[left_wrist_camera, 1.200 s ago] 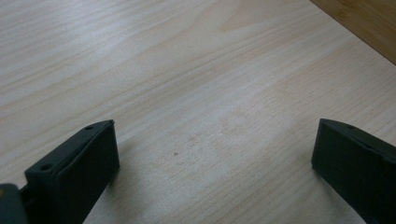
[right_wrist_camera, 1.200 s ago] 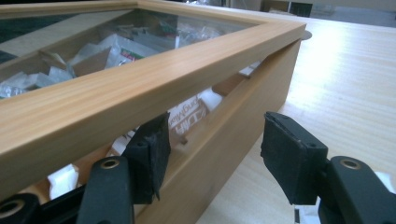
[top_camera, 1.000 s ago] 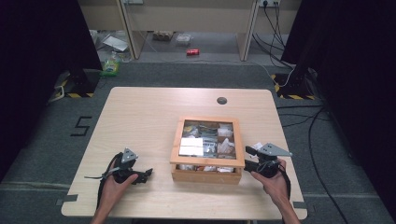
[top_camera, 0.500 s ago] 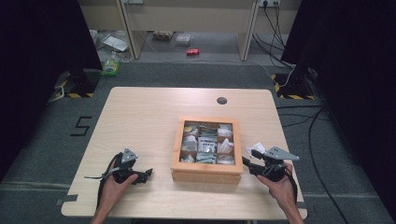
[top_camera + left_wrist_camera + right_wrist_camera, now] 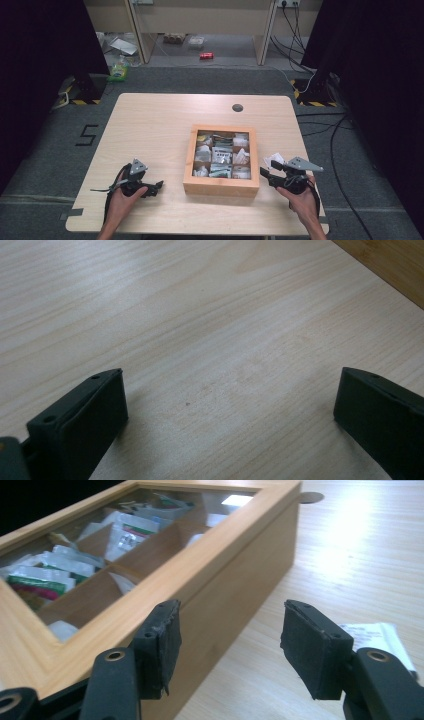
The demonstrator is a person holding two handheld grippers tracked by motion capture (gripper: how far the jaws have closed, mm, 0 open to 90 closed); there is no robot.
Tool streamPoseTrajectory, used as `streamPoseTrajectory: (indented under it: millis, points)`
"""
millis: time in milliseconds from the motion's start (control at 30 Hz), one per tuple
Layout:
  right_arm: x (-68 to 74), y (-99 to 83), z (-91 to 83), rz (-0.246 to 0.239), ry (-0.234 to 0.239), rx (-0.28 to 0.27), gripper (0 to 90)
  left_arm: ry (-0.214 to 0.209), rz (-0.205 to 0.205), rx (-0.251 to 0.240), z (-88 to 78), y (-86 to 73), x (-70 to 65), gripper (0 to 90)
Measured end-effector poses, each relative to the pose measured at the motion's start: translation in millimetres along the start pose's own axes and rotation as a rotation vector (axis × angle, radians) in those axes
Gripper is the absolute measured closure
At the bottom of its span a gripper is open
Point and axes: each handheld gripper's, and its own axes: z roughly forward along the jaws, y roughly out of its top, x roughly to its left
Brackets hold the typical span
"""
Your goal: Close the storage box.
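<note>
The glazed lid of the wooden box point(image 5: 220, 186), raised a second ago, now lies flat and shut, and your right gripper point(image 5: 263, 174) has drawn back from the box's right wall. Judge the closing step complete. The right gripper's jaws stand wide apart and hold nothing. The box lies just beside the left jaw, not touching. A white sachet point(image 5: 274, 160) rests on the table point(image 5: 150, 125) beside the right jaw. Your left gripper point(image 5: 157, 186) is spread wide and empty, near the box's left side.

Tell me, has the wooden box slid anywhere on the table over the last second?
No. The wooden box sits in the same spot relative to the dark round cap in the table.
</note>
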Motion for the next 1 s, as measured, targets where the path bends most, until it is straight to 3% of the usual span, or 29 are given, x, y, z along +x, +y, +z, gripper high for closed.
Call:
streamPoseTrajectory:
  millis: [300,1000]
  points:
    - [-9.0,-2.9,-1.3,0.049,-0.043,0.015,35.9,0.0,0.0,0.0,0.0,0.0,0.0,0.1]
    - [-22.1,-4.2,-5.6,0.093,-0.097,0.035,28.6,0.0,0.001,0.0,0.0,0.0,0.1,0.1]
